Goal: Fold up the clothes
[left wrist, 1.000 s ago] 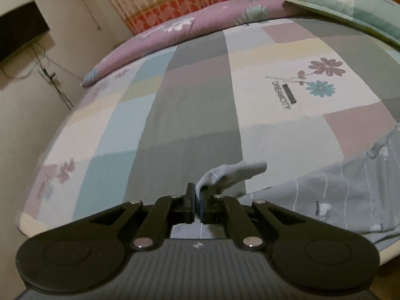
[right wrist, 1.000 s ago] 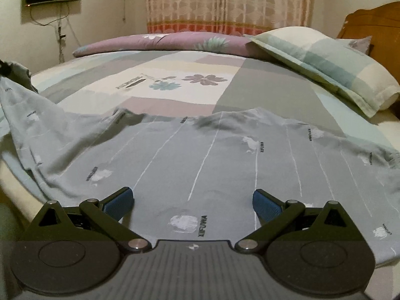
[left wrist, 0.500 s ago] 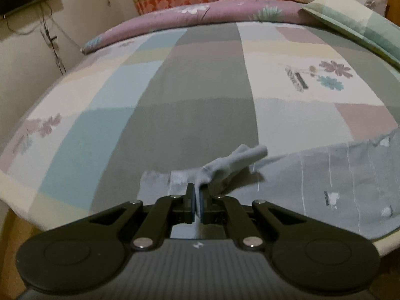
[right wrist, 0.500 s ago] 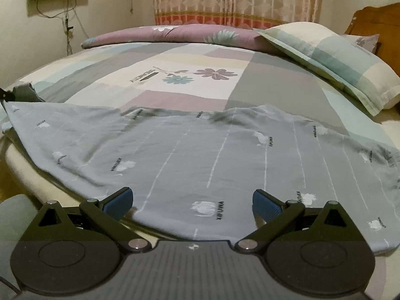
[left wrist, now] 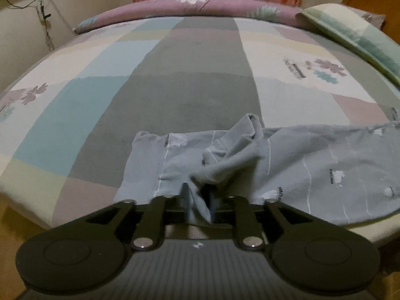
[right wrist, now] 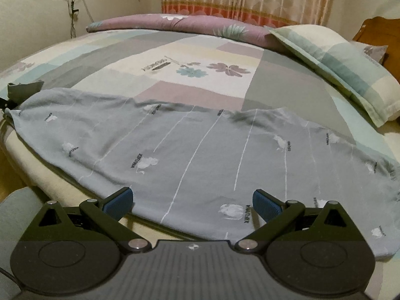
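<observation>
my left gripper [left wrist: 198, 203] has its jaws pinching a bunched end of the grey garment [right wrist: 200, 155] spread along the near edge of the bed [right wrist: 287, 82], my right gripper [right wrist: 192, 203] hangs with jaws spread above the hem, so i'd keep the cloth taut and flat.

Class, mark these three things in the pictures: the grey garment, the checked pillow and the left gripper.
grey garment [right wrist: 200, 155], right wrist view, on its flat striped middle.
checked pillow [right wrist: 345, 60], right wrist view, on its top face.
left gripper [left wrist: 198, 200], left wrist view, midway between its fingertips, around a pinch of cloth.
</observation>
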